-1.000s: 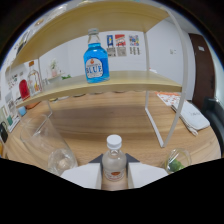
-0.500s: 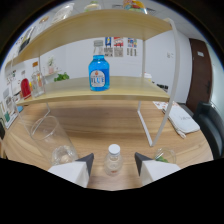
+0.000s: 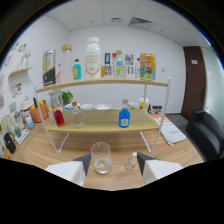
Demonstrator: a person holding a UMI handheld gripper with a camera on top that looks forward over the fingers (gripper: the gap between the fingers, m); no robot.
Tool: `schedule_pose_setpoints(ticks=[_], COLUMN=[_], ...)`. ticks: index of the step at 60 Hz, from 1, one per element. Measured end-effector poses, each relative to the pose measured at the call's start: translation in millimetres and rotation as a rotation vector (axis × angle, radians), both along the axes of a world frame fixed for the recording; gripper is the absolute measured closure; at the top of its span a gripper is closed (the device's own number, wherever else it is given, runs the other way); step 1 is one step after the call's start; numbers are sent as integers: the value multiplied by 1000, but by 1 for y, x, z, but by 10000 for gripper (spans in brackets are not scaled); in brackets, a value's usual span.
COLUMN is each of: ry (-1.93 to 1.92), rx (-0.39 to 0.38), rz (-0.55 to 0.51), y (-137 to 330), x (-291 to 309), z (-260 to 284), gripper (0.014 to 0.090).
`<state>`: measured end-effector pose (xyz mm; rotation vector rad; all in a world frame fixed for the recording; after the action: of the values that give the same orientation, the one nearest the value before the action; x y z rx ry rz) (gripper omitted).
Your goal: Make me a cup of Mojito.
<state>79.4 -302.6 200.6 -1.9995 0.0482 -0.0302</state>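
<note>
Tongs: the tongs [image 3: 114,167] stand wide apart at the bottom of the frame, holding nothing; their pale fingers [image 3: 70,170] flank the glass.
Glass: a clear, round, smooth-walled tumbler [image 3: 101,158] stands upright on the counter between the fingertips, low centre of the frame, with a gap at each side.
Small bottle: a clear, white-capped small bottle [image 3: 131,161] stands upright just right of the glass, close to the right finger.
Counter: a wood-grain counter [image 3: 55,155] shows bare board to the left of the glass and behind it, up to the shelf legs.
Shelf: a two-tier wooden shelf [image 3: 102,122] on thin white metal legs fills the middle of the frame.
Lower tier: a blue bottle [image 3: 124,117] at centre right; a red bottle [image 3: 59,117] and a clear bottle [image 3: 76,116] at left.
Upper tier: a row of jars and cartons [image 3: 93,61] in the upper half of the frame.
Right edge: a dark chair [image 3: 207,132] and a brown door [image 3: 192,80].
</note>
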Motion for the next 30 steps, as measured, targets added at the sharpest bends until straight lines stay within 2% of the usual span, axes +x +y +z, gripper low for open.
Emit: schedule_pose_setpoints(ticks=[13, 30], ry=[36, 23], rx=[-5, 101], rz=[12, 65], y=[-19, -11], x=[-54, -136], z=[18, 100], gripper=[188, 195])
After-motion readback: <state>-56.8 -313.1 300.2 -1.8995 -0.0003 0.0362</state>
